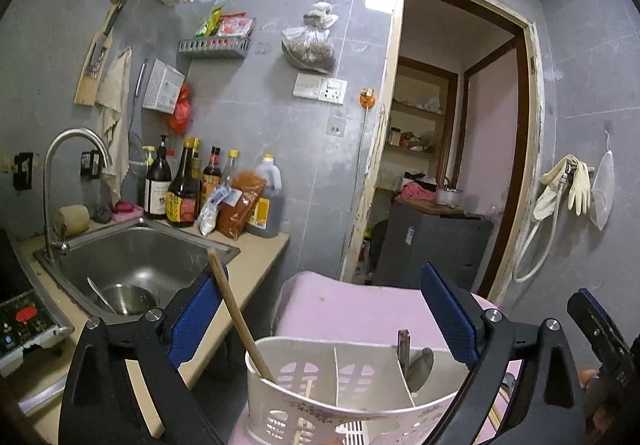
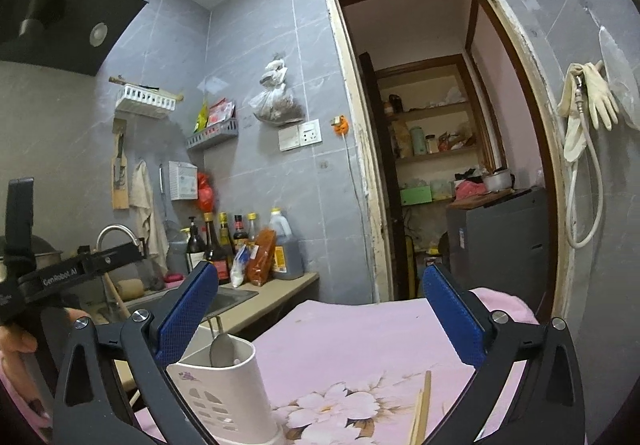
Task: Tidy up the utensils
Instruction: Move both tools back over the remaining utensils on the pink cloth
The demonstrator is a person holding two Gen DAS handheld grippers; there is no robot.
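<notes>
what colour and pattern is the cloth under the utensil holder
Pink cloth with a white flower print, clearest in the right wrist view.
</notes>
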